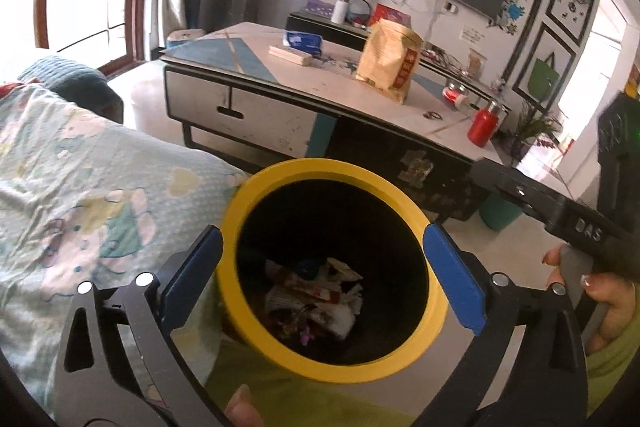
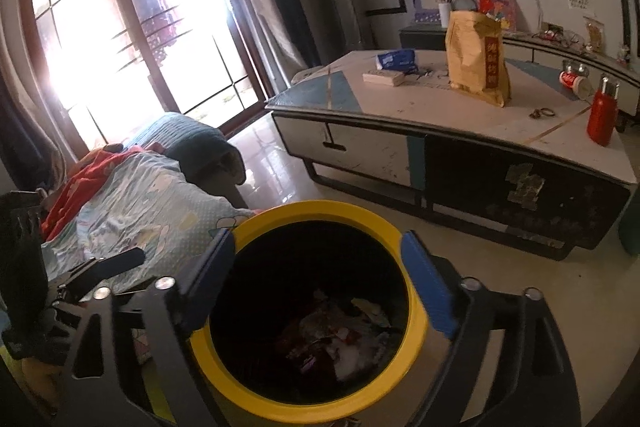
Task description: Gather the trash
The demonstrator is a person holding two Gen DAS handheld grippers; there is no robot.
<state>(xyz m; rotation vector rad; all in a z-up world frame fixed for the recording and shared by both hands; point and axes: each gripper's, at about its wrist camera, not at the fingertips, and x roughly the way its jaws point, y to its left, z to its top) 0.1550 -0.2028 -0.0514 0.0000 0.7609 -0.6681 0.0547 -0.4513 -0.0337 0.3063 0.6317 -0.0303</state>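
Observation:
A yellow-rimmed trash bin (image 1: 434, 311) with a black inside fills the lower middle of both views; it also shows in the right wrist view (image 2: 416, 343). Crumpled wrappers and paper (image 1: 316, 295) lie at its bottom, also seen in the right wrist view (image 2: 340, 331). My left gripper (image 1: 322, 267) is open, with its blue pads on either side of the bin's rim, nothing held. My right gripper (image 2: 318, 281) is open in the same way above the bin. The right gripper's body (image 1: 560, 211) shows at the right of the left wrist view.
A low coffee table (image 2: 400, 107) stands beyond the bin with a yellow paper bag (image 2: 476, 59), a red bottle (image 2: 602, 119), a blue tissue pack (image 2: 396, 61) and a tipped red can (image 2: 574, 81). A sofa with a patterned blanket (image 1: 80, 187) is at the left.

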